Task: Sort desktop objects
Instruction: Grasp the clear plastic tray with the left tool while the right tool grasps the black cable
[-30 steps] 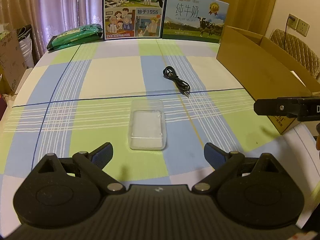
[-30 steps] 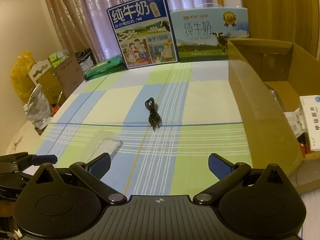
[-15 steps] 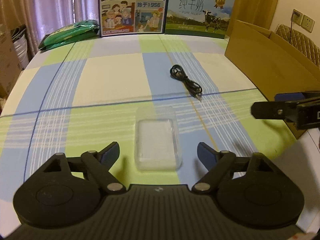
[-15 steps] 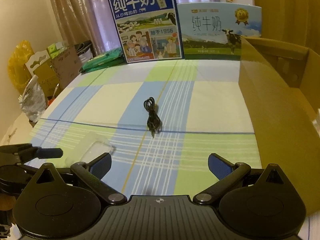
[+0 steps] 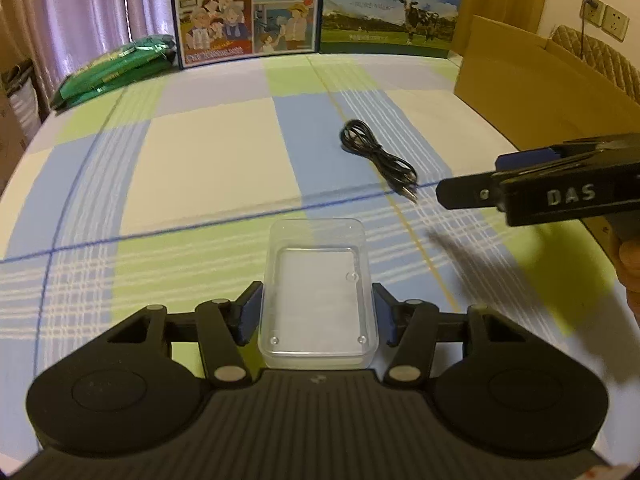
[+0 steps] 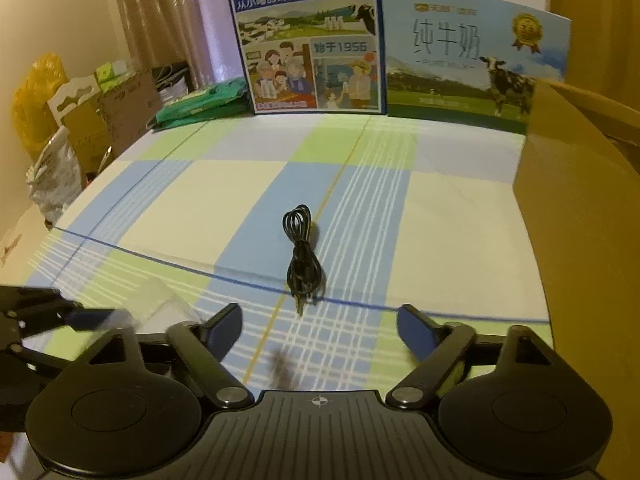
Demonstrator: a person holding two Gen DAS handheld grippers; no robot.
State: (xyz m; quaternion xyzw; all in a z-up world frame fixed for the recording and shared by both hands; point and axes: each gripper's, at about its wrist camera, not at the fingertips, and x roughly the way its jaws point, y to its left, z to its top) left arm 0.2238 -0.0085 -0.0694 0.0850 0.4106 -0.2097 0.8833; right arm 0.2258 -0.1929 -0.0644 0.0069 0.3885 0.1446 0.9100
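Nearest in the left wrist view, the left gripper (image 5: 318, 314) is seen with its two blue-padded fingers (image 5: 249, 312) set against the long sides of a clear plastic box (image 5: 318, 292), which is clamped between them and lies flat on the checked tablecloth (image 5: 208, 168). To the right, the right gripper (image 5: 472, 196) is shown in profile above the cloth, a fingertip of the person's hand (image 5: 630, 256) being visible at the frame edge. In the right wrist view, the right gripper (image 6: 320, 326) is held with its jaws spread wide and nothing between them; the box (image 6: 160, 304) appears blurred at lower left. Just beyond the fingers, a coiled black cable (image 6: 302, 256) is laid across a blue line of the cloth, apart from both tools. A cardboard box (image 6: 568, 184) is placed along the right edge of the table. At the far edge, two milk cartons (image 6: 308, 40) are stood upright side by side, with a green packet (image 6: 200, 100) lying to their left
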